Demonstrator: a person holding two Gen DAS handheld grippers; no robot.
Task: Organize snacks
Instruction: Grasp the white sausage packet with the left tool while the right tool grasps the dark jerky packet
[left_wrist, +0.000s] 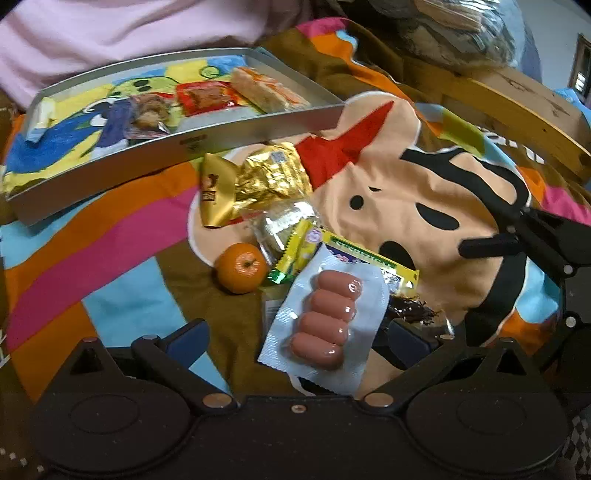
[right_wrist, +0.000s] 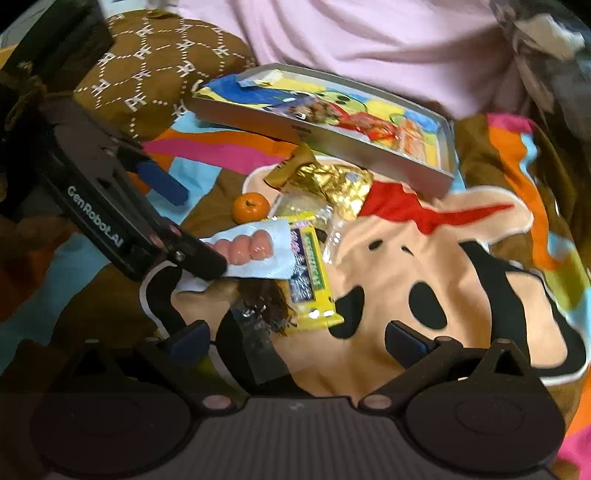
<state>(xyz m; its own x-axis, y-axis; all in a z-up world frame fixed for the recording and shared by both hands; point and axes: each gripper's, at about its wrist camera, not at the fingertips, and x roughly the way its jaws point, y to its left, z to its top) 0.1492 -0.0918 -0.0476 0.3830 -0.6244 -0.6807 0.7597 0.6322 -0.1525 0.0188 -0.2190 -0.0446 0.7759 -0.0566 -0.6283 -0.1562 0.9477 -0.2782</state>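
- Where the snacks lie heaped on the cartoon-print blanket (left_wrist: 406, 192), a shallow grey tray (left_wrist: 229, 129) sits just beyond them, already carrying a red packet (left_wrist: 201, 96), an orange-and-white packet (left_wrist: 267, 90) and a brown snack packet (left_wrist: 149, 110).
- Between tray and grippers: a crumpled gold foil packet (left_wrist: 255, 181), a clear wrapped sweet (left_wrist: 280, 225), a mandarin (left_wrist: 241, 268), a yellow-and-green packet (left_wrist: 354, 254) and a dark dried-snack packet (left_wrist: 410, 310), all overlapping or touching (the mandarin rests at the heap's left edge).
- A pink garment (right_wrist: 369, 48) on the person fills the space behind the tray; a brown patterned cushion (right_wrist: 155, 62) lies to one side.
- The left gripper (left_wrist: 295, 343) is spread wide; the sausage pack (left_wrist: 328, 321), four pink sausages in white film, lies between its fingers, on top of the yellow-and-green packet. From the right wrist view, one black finger (right_wrist: 203, 258) crosses the pack's near end, though I cannot tell whether it presses on it.
- The right gripper (right_wrist: 295, 341) is also spread, holding nothing, hovering over the dark dried-snack packet.
- Print on the packets is too blurred to read, and the sausage pack's near end is hidden behind the left gripper's finger in the right wrist view.
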